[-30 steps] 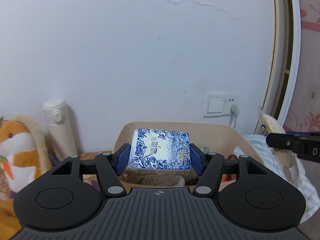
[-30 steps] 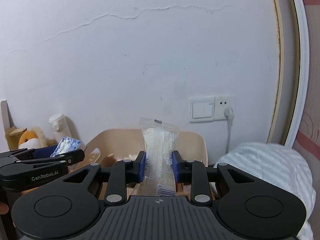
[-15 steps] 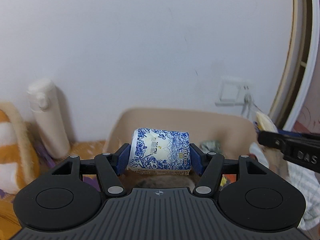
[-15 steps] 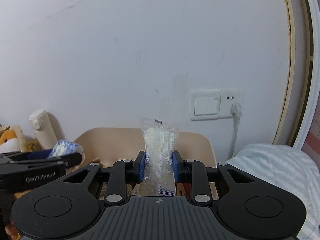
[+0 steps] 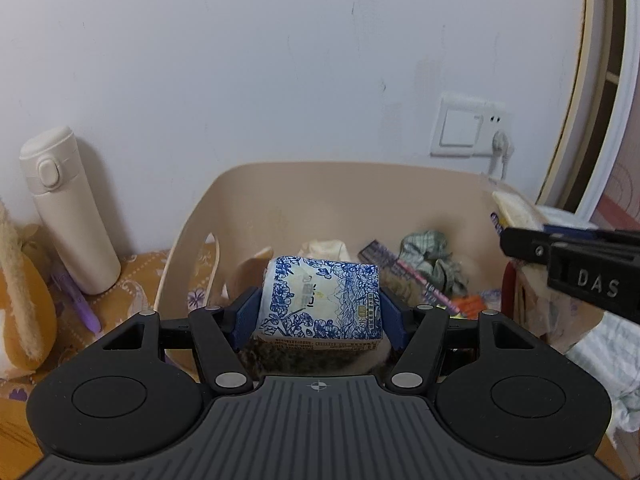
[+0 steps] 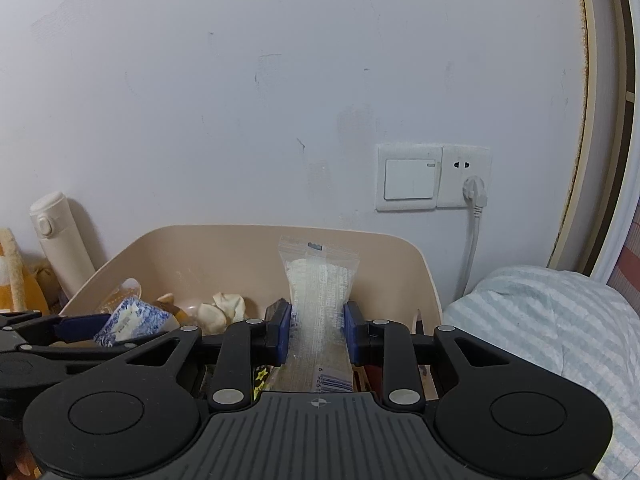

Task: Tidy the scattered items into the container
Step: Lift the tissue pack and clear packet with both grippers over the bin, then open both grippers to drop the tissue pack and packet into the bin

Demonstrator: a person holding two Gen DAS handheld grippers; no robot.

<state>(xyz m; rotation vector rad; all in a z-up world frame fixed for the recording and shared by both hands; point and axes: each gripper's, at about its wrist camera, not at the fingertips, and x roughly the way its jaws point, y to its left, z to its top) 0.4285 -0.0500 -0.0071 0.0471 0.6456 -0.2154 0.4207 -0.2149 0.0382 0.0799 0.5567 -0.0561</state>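
My left gripper (image 5: 319, 316) is shut on a blue-and-white floral tissue pack (image 5: 320, 298) and holds it over the near side of the beige plastic basket (image 5: 320, 184). My right gripper (image 6: 318, 330) is shut on a clear snack packet (image 6: 320, 300) with a white cake inside, held upright over the same basket (image 6: 248, 244). The tissue pack (image 6: 130, 322) and the left gripper show at the left of the right wrist view. The right gripper's arm (image 5: 576, 264) shows at the right of the left wrist view. Crumpled cloth (image 5: 428, 256), wrappers and paper lie in the basket.
A cream thermos (image 5: 66, 216) stands left of the basket against the wall. An orange plush toy (image 5: 22, 308) and a purple pen (image 5: 76, 300) lie further left. A striped pillow (image 6: 552, 328) is on the right. A switch and socket (image 6: 434, 178) are on the wall.
Both grippers have tilted down and moved closer to the basket, so its inside and contents now show. Each still holds its item.
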